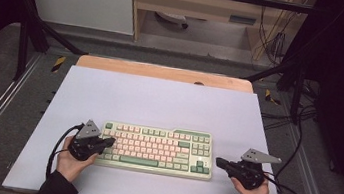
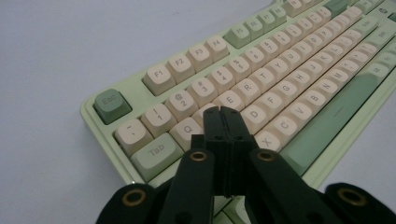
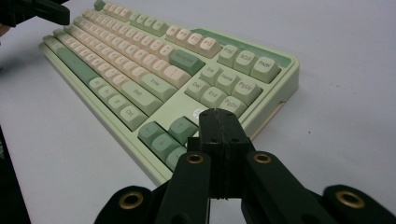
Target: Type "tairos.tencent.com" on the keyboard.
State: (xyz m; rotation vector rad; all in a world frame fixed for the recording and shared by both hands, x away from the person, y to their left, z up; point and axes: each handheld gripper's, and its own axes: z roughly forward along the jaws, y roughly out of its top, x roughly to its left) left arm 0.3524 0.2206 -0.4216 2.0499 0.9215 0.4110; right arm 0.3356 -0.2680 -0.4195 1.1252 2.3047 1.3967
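Observation:
A pale green keyboard (image 1: 155, 149) with cream and green keys lies on the white sheet, near its front. My left gripper (image 1: 112, 141) hovers over the keyboard's left end, and its jaws are shut and empty. In the left gripper view the closed tips (image 2: 221, 111) sit just above the Q and W keys of the keyboard (image 2: 261, 84). My right gripper (image 1: 218, 161) is just off the keyboard's right edge, shut on nothing. In the right gripper view its tips (image 3: 219, 113) point at the arrow keys and the right corner of the keyboard (image 3: 154, 74).
The white sheet (image 1: 159, 105) covers a wooden table (image 1: 163, 72) set on a grey floor. Black frame legs (image 1: 32, 33) stand at the back left and right. Cables (image 1: 300, 144) trail along the right side. The left gripper (image 3: 32, 10) shows at the top left of the right gripper view.

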